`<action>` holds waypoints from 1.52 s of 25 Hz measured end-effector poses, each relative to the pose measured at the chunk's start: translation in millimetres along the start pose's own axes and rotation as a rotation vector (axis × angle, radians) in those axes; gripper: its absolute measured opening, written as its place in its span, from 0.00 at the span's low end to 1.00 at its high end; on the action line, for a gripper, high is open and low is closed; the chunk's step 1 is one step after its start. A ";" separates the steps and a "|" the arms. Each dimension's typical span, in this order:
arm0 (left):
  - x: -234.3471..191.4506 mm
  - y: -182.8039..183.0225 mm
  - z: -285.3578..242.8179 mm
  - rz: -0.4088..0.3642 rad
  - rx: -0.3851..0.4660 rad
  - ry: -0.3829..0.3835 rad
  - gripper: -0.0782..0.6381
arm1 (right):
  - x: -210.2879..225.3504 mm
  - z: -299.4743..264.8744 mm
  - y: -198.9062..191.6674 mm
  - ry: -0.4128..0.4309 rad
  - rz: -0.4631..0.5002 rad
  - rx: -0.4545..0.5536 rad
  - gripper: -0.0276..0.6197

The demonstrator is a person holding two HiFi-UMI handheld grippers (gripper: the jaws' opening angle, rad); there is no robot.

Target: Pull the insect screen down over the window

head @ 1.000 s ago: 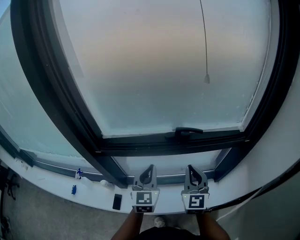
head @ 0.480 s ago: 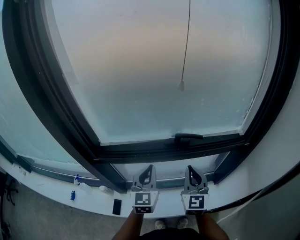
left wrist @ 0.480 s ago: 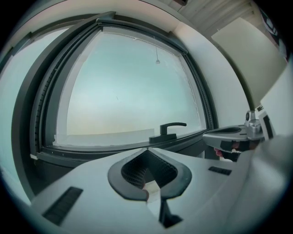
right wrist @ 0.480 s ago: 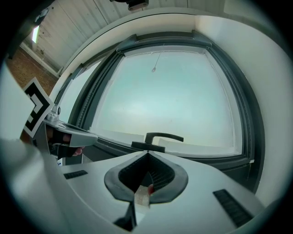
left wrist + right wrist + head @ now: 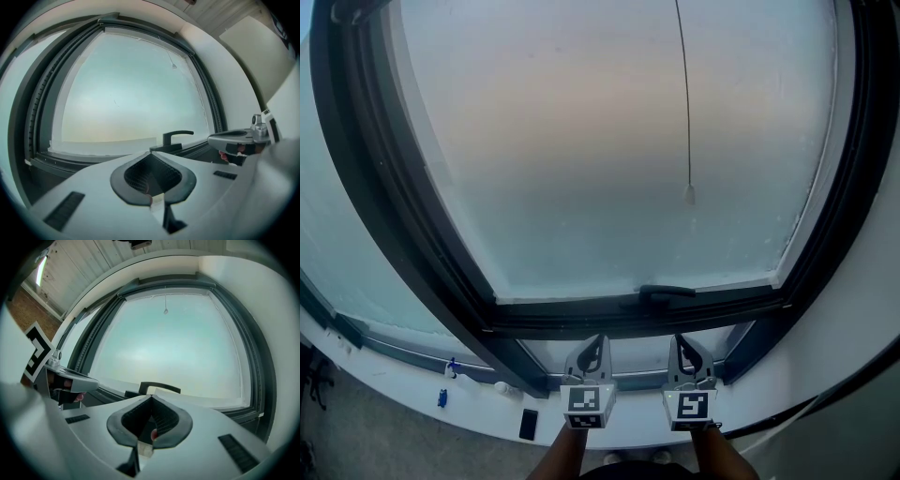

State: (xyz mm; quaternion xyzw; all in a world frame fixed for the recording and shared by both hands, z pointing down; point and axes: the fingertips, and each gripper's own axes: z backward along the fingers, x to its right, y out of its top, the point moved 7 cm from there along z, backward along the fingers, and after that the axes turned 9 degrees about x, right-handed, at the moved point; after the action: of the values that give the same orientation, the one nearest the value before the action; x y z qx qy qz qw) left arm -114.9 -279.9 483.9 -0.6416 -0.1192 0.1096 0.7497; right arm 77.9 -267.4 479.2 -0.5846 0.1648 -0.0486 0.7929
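Fingers (image 5: 119, 180), 2 pairs, both shut tip to tip:
- 1 left gripper (image 5: 598, 339): I read its pads meeting at the tips, with nothing between them and nothing touched.
- 1 right gripper (image 5: 680, 339): the same, tips together, empty, clear of the window.

The 2 grippers sit side by side low in the head view. They point at the lower frame, just below the handle. Each carries 1 marker cube, and 2 forearms show behind them.

Window items:
- 1 dark window frame (image 5: 394, 216).
- 1 frosted pane (image 5: 581, 141).
- 1 black handle (image 5: 666, 292), lying level on the bottom rail of the sash.

Insect screen: I see only 1 pull cord (image 5: 688, 103). It hangs from the top of the window, right of centre, in front of the pane. Its 1 small toggle (image 5: 689, 195) ends partway down, well above the handle and both grippers.

On the white sill (image 5: 478, 417), left of the grippers:
- 2 small blue objects, one (image 5: 442, 398) nearer me and one (image 5: 452, 367) by the frame.
- 1 white object (image 5: 501, 387).
- 1 flat black object (image 5: 528, 424).

These 4 are too small for me to identify.
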 end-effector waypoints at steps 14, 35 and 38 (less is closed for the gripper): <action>-1.5 57.1 -38.4 -0.043 0.150 0.006 0.11 | 34.0 -41.3 49.7 -0.024 0.031 0.181 0.05; -3.5 195.8 -81.3 -0.170 0.496 0.033 0.11 | 58.1 -83.1 168.8 -0.044 0.072 0.491 0.05; -1.2 216.5 -82.7 -0.160 0.542 0.040 0.11 | 64.2 -87.3 177.9 -0.065 0.050 0.512 0.05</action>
State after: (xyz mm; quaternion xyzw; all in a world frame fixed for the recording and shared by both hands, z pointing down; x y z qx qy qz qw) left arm -92.1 -324.6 257.6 -0.4084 -0.1209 0.0650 0.9024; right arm 90.0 -308.7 275.5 -0.3618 0.1356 -0.0503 0.9210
